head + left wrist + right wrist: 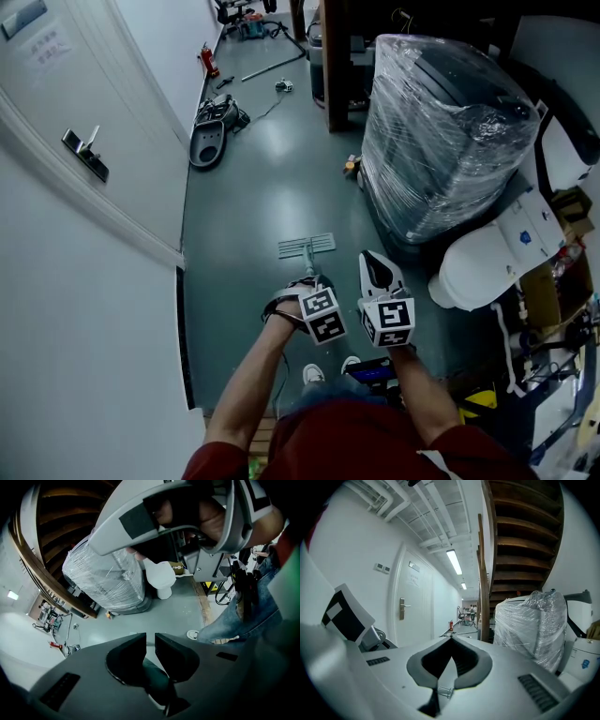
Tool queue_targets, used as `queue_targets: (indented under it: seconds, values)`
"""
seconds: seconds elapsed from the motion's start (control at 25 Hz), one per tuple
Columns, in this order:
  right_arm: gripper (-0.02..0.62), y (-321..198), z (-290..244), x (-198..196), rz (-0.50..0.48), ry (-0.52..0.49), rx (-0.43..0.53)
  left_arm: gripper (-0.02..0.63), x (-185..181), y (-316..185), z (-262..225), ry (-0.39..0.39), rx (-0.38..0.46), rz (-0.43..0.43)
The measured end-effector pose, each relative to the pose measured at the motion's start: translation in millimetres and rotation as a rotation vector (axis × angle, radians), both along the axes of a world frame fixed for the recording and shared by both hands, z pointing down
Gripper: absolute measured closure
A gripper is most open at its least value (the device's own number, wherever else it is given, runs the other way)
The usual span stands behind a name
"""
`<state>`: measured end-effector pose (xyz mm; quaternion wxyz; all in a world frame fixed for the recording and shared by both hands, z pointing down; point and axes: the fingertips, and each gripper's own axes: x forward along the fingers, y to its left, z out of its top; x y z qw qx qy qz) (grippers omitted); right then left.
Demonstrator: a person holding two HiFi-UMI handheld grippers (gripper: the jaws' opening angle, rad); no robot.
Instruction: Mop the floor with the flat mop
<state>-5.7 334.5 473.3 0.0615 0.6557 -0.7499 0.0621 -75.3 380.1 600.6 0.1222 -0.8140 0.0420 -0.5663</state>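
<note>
The left gripper [150, 643] clamps the handle [157, 679]; the right gripper [451, 641] is closed and empty. Keep the pad [307, 246] flat and push it straight along the floor [262, 178], clear of the wrapped load [441, 131] on the right.

Dull grey-green smooth floor [262, 178]. The pale grey striped flat mop head [307, 246] sits on a dark greenish round handle [157, 679]. Marker cubes [322, 314] are black-and-white squares. Left gripper [150, 644] is grey, right gripper [451, 641] white, both with dark pads. The charcoal bulky load under clear shiny film [441, 131] is far right, and the small red extinguisher [208, 60] far left.
</note>
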Motion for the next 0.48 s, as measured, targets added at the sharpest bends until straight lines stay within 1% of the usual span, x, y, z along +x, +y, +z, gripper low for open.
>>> queue_targets:
  seconds: [0.48]
  values:
    - [0.578, 1.2, -0.8, 0.9, -0.004, 0.003, -0.002, 0.532, -1.3, 3.2, 1.3, 0.003, -0.013, 0.003]
